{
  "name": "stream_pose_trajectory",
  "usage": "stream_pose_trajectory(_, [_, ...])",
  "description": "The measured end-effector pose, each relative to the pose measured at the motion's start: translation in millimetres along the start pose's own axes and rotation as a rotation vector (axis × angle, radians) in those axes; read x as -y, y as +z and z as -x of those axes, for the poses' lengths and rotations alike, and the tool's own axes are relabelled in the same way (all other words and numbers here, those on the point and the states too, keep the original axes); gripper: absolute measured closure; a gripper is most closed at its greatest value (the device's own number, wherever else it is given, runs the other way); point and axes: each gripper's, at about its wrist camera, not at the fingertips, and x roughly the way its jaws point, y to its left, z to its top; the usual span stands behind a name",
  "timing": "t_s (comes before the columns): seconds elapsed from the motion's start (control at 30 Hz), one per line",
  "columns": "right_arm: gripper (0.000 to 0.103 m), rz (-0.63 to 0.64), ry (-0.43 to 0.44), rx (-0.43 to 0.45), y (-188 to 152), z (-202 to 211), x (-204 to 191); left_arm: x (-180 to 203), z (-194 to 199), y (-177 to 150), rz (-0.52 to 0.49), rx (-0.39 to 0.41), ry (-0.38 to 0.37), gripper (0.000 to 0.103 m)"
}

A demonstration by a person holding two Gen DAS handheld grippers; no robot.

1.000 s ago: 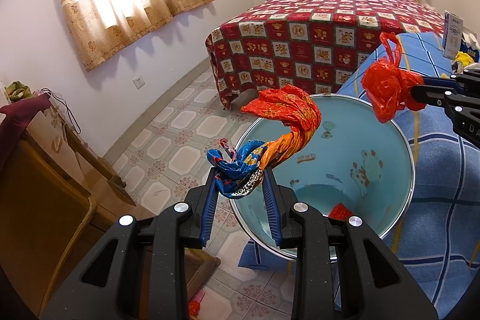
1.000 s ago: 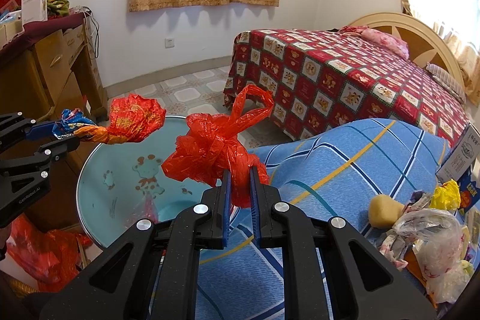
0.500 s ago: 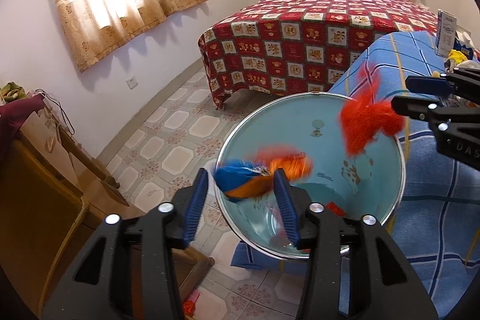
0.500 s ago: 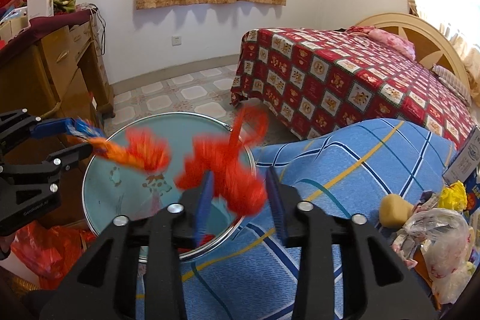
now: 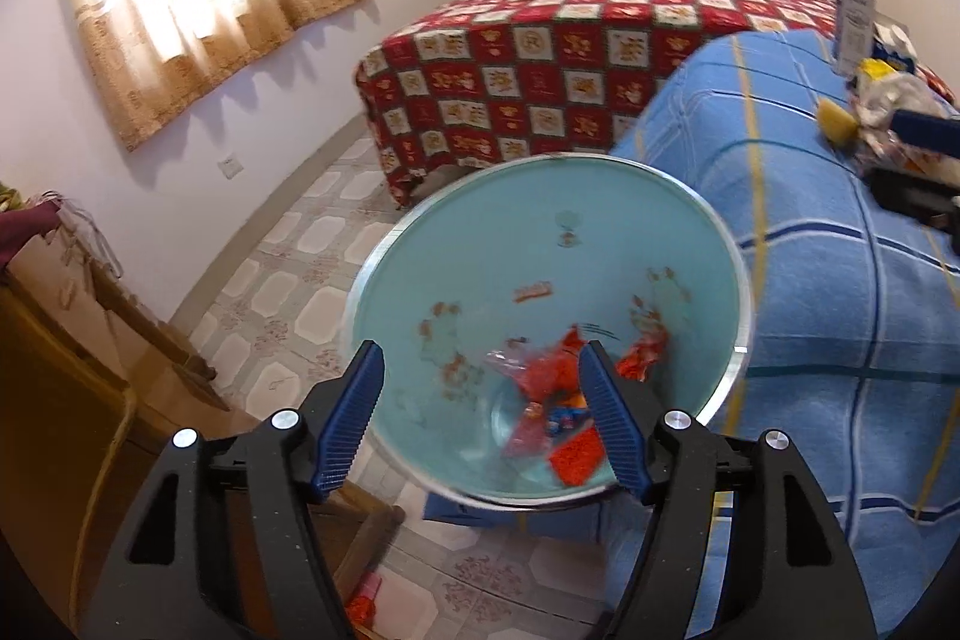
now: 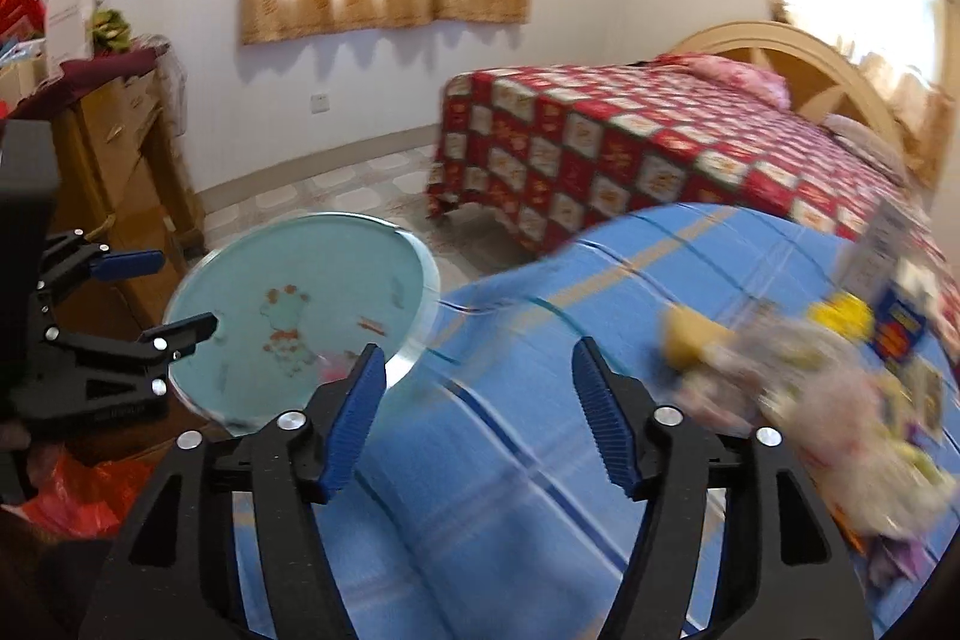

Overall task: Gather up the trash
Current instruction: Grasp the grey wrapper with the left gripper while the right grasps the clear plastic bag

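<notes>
While poised above the floor beside the blue checked blanket [image 5: 840, 316], spread over a raised surface and filling the right of both views; behind it, the bed with the red patchwork cover [image 5: 576, 58]. Against the blanket's near edge, the pale blue basin [image 5: 480, 280] with cartoon prints and a metal rim, seen also from the right wrist [image 6: 288, 292]. Down in the basin's bottom, the collected trash: a heap of red plastic and crumpled wrappers [image 5: 555, 400], with a separate red scrap [image 5: 645, 355] just beside it on the inner wall. Directly over the basin, the left gripper [image 5: 483, 415], fingers spread wide and holding nothing; from the right wrist, visible at the far left [image 6: 156, 292], equally splayed. Over the blanket, the right gripper [image 6: 474, 415], also parted wide and empty. Further along the blanket, near its far end, the remaining pile of litter [image 6: 828, 388], blurred: pale plastic bags, a yellow sponge-like lump [image 6: 690, 334], a yellow wad [image 6: 843, 313], a blue packet [image 6: 900, 328].
</notes>
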Motion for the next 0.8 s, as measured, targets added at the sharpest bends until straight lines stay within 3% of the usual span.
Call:
stream_pose_trajectory(0.1, [0.036, -0.061, -0.073, 0.003, -21, 27, 35, 23, -1, 0, -0.044, 0.007, -0.015, 0.030])
stream_pose_trajectory(0.23, [0.034, -0.164, -0.196, 0.025, -42, 58, 87, 47, -1, 6, -0.074, 0.018, -0.039, 0.030])
stream_pose_trajectory(0.37, [0.033, -0.232, -0.307, 0.034, -47, 64, 125, 63, -8, 22, -0.051, 0.031, -0.030, 0.024])
stream_pose_trajectory(0.5, [0.033, -0.257, -0.316, 0.035, -39, 50, 146, 67, -8, 39, -0.029, 0.053, -0.029, 0.023])
stream_pose_trajectory(0.67, [0.033, -0.228, -0.302, -0.030, -28, 21, 150, 57, -4, 50, 0.007, 0.081, -0.006, 0.019])
stream_pose_trajectory(0.73, [0.049, -0.223, -0.268, -0.075, -28, 7, 152, 54, -4, 50, 0.012, 0.077, -0.004, 0.019])
stream_pose_trajectory(0.77, [0.074, -0.226, -0.251, -0.087, -28, 4, 152, 54, -4, 50, 0.014, 0.074, -0.008, 0.019])
stream_pose_trajectory(0.8, [0.074, -0.229, -0.236, -0.095, -29, 4, 153, 54, -3, 51, 0.014, 0.073, -0.014, 0.019])
